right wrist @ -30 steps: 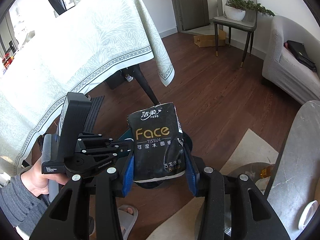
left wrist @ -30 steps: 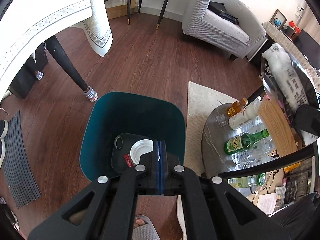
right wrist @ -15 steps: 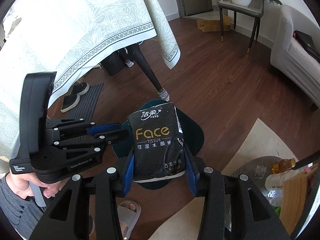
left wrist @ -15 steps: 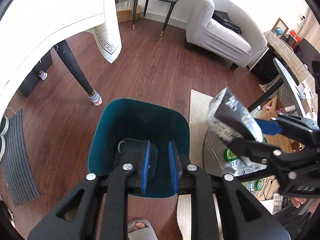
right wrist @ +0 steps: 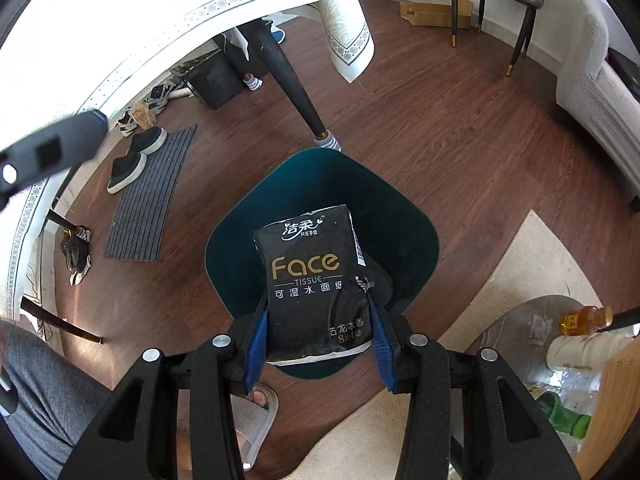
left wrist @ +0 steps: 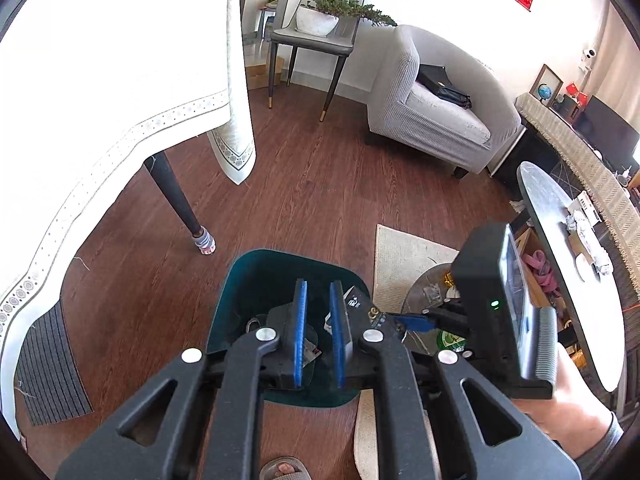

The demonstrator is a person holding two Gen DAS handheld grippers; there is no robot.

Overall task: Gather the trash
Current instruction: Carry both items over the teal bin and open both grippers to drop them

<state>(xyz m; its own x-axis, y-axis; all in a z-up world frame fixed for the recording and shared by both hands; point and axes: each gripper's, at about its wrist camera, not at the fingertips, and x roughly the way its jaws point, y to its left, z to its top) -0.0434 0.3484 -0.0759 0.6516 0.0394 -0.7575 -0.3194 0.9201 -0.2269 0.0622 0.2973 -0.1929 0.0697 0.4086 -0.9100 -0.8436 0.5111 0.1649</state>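
Note:
A dark teal trash bin (left wrist: 240,280) stands on the wood floor, with dark trash inside it. My left gripper (left wrist: 319,304) is open and empty above the bin. My right gripper (right wrist: 318,320) is shut on a black "Face" tissue pack (right wrist: 312,280) and holds it over the bin (right wrist: 408,208). The right gripper's body (left wrist: 496,312) shows at the right of the left wrist view, beside the bin.
A dining table with a white cloth (left wrist: 100,80) and dark leg (left wrist: 176,200) stands left. A low table with bottles (right wrist: 576,320) is right, on a beige rug (right wrist: 532,264). A grey sofa (left wrist: 440,112), a chair (left wrist: 316,40), a floor mat (right wrist: 148,200) and shoes surround.
My left gripper has opened from shut and drawn back above the bin. My right gripper has carried the tissue pack down and over the bin's opening.

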